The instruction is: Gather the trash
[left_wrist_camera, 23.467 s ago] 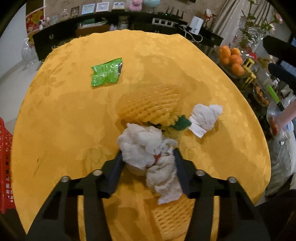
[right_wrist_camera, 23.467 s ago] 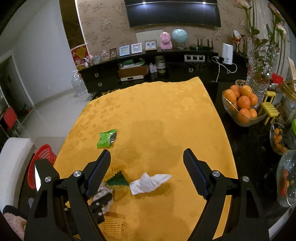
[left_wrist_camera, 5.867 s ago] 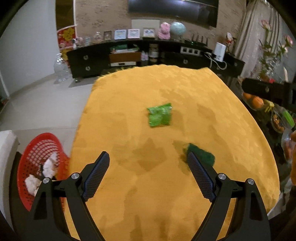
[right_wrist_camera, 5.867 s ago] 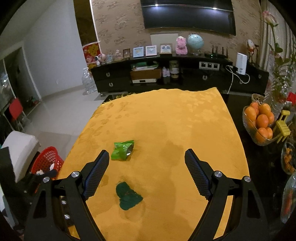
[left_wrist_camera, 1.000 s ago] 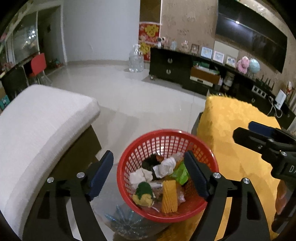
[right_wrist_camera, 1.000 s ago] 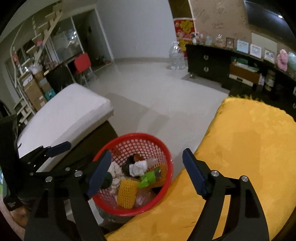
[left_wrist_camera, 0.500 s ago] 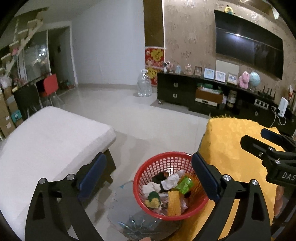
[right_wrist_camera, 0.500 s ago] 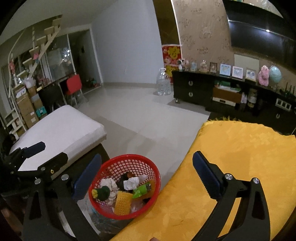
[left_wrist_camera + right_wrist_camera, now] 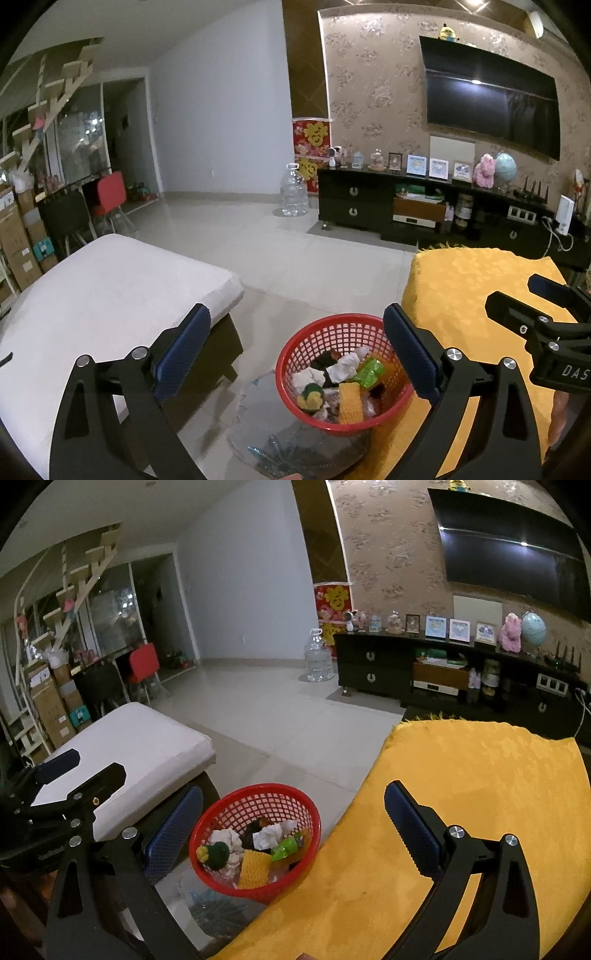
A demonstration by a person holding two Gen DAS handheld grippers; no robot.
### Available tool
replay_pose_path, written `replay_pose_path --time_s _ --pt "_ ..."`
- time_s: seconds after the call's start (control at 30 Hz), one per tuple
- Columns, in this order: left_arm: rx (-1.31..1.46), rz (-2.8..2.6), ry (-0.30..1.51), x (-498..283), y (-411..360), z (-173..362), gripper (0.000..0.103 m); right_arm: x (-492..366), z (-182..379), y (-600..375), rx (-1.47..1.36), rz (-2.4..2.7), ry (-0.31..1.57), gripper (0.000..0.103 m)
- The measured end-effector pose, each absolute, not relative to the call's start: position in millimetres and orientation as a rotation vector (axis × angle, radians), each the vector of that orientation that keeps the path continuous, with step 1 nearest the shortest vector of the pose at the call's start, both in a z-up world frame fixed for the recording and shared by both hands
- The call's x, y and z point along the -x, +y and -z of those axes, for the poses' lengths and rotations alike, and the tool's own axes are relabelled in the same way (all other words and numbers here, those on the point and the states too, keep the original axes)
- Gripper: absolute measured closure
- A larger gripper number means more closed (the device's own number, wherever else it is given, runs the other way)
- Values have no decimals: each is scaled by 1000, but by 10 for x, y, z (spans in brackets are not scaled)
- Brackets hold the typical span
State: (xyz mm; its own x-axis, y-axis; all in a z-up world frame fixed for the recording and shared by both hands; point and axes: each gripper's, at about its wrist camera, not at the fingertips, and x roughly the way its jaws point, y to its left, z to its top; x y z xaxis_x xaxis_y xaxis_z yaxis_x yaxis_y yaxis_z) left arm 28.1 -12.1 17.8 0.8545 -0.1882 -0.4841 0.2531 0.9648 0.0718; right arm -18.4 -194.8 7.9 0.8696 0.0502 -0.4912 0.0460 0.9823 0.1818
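Observation:
A red mesh basket (image 9: 332, 330) stands on the floor beside the table with the yellow cloth (image 9: 469, 280). It holds white crumpled tissues (image 9: 343, 367), a green wrapper (image 9: 367, 374), a yellow foam net (image 9: 349, 404) and a green-and-yellow scrap. The basket also shows in the right wrist view (image 9: 258, 797). My left gripper (image 9: 295, 350) is open and empty, high above the basket. My right gripper (image 9: 293, 825) is open and empty, over the table's left edge; it also appears at the right of the left wrist view (image 9: 535, 317).
A white cushioned bench (image 9: 110, 280) stands left of the basket. The yellow cloth (image 9: 480, 782) shows no trash on it. A black TV cabinet (image 9: 424, 210), a water jug (image 9: 293, 192) and tiled floor lie beyond. A clear plastic item (image 9: 280, 443) lies under the basket.
Both grippers have risen and tilted upward, away from the basket; the basket looks smaller and lower in both views. The basket's contents have not moved.

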Motion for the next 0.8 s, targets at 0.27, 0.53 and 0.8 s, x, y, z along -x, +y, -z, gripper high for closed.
replay_pose_path --time_s 0.27,0.53,0.8 --pt "-120 251 511 -247 -164 -158 12 261 -40 -1962 -184 1 526 7" --pt "-125 266 522 -250 -221 -110 12 276 -13 -1984 -184 4 537 7" --pt "-120 267 531 -267 -216 -71 12 227 23 -1989 -183 -5 554 7"
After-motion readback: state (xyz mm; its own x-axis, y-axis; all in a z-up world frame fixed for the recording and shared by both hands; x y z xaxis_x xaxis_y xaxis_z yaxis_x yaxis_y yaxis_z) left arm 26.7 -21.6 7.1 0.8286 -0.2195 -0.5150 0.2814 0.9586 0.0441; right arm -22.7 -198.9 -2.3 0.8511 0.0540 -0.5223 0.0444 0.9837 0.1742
